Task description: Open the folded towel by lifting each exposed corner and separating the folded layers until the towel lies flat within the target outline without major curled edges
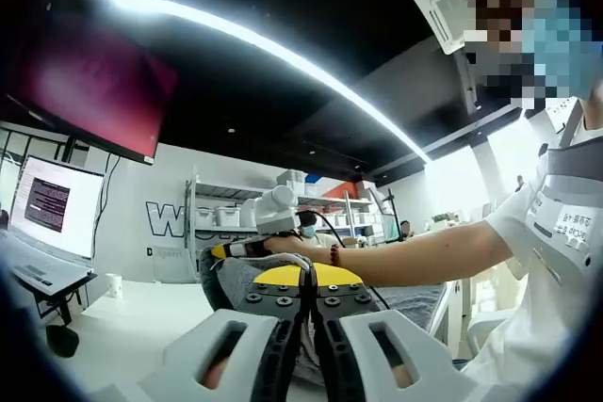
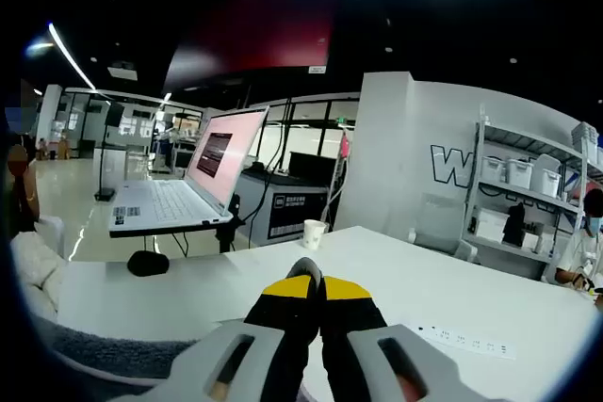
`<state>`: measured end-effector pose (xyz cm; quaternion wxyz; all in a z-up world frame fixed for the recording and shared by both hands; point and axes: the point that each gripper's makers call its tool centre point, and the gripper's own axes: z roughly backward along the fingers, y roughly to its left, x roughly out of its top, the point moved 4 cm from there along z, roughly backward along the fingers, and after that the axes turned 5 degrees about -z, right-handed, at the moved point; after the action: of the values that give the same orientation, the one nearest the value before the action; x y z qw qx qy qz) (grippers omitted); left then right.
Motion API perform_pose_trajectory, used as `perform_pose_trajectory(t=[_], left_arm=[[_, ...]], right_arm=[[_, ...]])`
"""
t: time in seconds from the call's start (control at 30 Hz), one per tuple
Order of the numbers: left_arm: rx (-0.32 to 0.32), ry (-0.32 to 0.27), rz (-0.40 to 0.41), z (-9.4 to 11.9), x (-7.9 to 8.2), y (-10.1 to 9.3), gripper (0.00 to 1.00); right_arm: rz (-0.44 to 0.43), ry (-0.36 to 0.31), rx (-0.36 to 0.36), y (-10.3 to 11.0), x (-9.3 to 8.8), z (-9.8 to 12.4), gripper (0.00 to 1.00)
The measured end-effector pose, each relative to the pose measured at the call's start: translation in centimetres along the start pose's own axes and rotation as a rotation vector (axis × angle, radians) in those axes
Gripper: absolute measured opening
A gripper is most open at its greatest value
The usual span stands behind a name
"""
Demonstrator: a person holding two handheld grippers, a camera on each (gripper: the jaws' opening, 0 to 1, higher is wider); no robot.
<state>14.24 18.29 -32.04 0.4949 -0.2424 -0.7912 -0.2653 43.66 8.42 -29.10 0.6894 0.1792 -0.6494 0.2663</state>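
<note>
The towel (image 1: pixel 247 280), grey, is raised off the white tabletop (image 1: pixel 141 322), bunched just beyond the yellow tips of my left hand-held gripper (image 1: pixel 309 280). That gripper's jaws are pressed together; a thin fold of the cloth seems to sit between them, though I cannot be sure. My right hand-held gripper (image 1: pixel 275 209) comes into the left gripper view at the towel's upper edge, my bare forearm (image 1: pixel 424 256) reaching to it from the right; whether it pinches the cloth there I cannot tell.

In the right gripper view my right hand-held gripper's (image 2: pixel 311 280) jaws meet at the yellow tips, and grey towel (image 2: pixel 104 355) hangs low at the left, beside them. Beyond the towel on the tabletop (image 2: pixel 452 289) stand a paper cup (image 2: pixel 314 233) and a power strip (image 2: pixel 466 341). Past the cup, an open laptop (image 2: pixel 188 190) sits on a stand, and shelves (image 2: pixel 528 200) with bins line the wall.
</note>
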Motion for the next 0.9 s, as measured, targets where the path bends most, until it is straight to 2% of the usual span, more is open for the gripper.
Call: perform_pose_trajectory(t=[0.63, 0.9], left_arm=[[0.036, 0.02, -0.002, 1.0, -0.6, 0.6, 0.01], [0.052, 0.036, 0.0, 1.5, -1.3, 0.8, 0.01]], right_arm=[[-0.021, 0.009, 0.024, 1.3, -1.2, -1.3, 0.0], [-0.034, 0.027, 0.032, 1.8, -2.3, -2.1, 0.0]])
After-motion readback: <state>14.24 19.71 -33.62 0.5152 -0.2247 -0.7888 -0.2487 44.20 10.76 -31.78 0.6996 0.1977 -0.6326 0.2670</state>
